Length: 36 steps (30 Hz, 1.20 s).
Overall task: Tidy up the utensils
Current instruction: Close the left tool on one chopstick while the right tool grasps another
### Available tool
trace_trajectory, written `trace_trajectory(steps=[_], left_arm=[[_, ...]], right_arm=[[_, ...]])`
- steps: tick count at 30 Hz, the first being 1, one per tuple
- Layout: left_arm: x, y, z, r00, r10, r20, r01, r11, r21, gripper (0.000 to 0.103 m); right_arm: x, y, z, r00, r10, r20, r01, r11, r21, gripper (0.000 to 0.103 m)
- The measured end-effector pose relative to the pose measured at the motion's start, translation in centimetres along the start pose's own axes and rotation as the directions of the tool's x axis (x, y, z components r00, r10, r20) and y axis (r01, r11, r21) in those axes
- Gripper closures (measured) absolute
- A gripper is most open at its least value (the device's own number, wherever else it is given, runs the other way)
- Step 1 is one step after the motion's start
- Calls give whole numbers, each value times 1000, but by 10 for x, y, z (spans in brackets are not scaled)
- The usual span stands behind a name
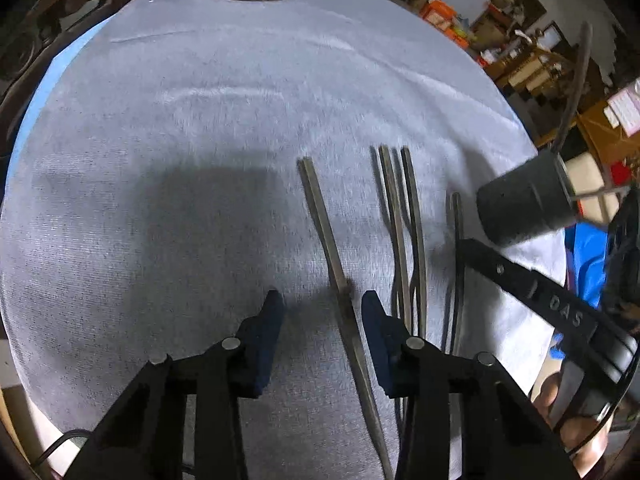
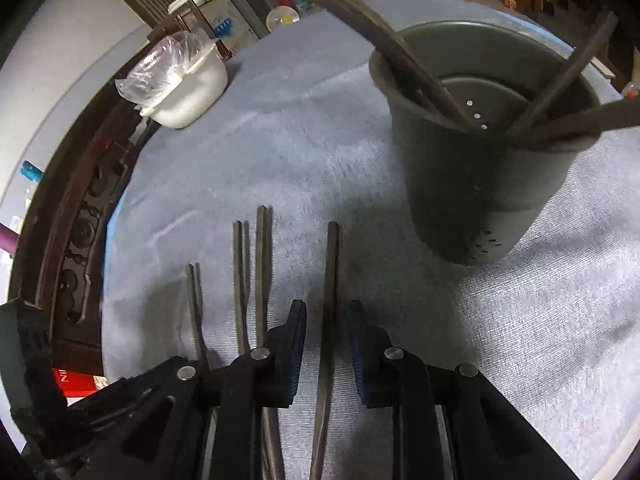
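Wrist views, L and R. Four flat metal utensils lie side by side, handles pointing far, on the grey cloth (image 1: 200, 120). The dark perforated utensil holder (image 2: 460, 200) stands upright to the far right of the row and already has several long pieces leaning in it. A white tub (image 2: 188, 92) with plastic film sits at the far left edge.

The left gripper (image 1: 322, 298) points steeply down over the leftmost utensil (image 1: 320, 216). Its jaws are moderately wide and straddle the handle, which lies nearer the right pad, with no contact that we can see. The right gripper (image 2: 325, 306) straddles the rightmost utensil (image 2: 333, 264). Its jaws are narrow, with a slim gap showing on both sides, so we read it as not yet clamped. The middle pair (image 1: 390, 200) is untouched.

Handling, as we judge it: the pieces are stiff, thin, light and smooth, i.e. slippery, and they lie low on a soft nap. We would grip across the narrow width at approx. mid-handle and press slightly into the cloth to get under the edges. An off-centre grip will likely let the piece pivot. The middle pair lies close together, so a wide closure there risks dragging both.
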<state>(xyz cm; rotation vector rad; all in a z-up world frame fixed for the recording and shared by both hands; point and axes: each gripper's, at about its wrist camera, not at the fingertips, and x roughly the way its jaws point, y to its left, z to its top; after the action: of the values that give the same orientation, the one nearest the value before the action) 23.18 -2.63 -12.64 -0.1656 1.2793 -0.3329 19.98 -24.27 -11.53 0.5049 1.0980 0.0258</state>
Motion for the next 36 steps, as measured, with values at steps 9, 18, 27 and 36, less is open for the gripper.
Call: trace_trajectory(steps=[9, 18, 27, 36], left_arm=[[-9, 3, 43, 999, 32, 27, -31, 999, -15, 61], [23, 3, 67, 996, -16, -89, 10, 997, -77, 61], [34, -6, 65, 993, -44, -106, 38, 998, -56, 95], [-26, -20, 56, 997, -59, 58, 58, 998, 8, 96]], right_arm=[[2, 5, 22, 997, -64, 43, 63, 998, 17, 78], [29, 15, 37, 982, -189, -15, 188, 982, -21, 78], [29, 24, 37, 983, -184, -3, 183, 980, -79, 96], [-33, 32, 29, 987, -63, 149, 78, 992, -99, 97]])
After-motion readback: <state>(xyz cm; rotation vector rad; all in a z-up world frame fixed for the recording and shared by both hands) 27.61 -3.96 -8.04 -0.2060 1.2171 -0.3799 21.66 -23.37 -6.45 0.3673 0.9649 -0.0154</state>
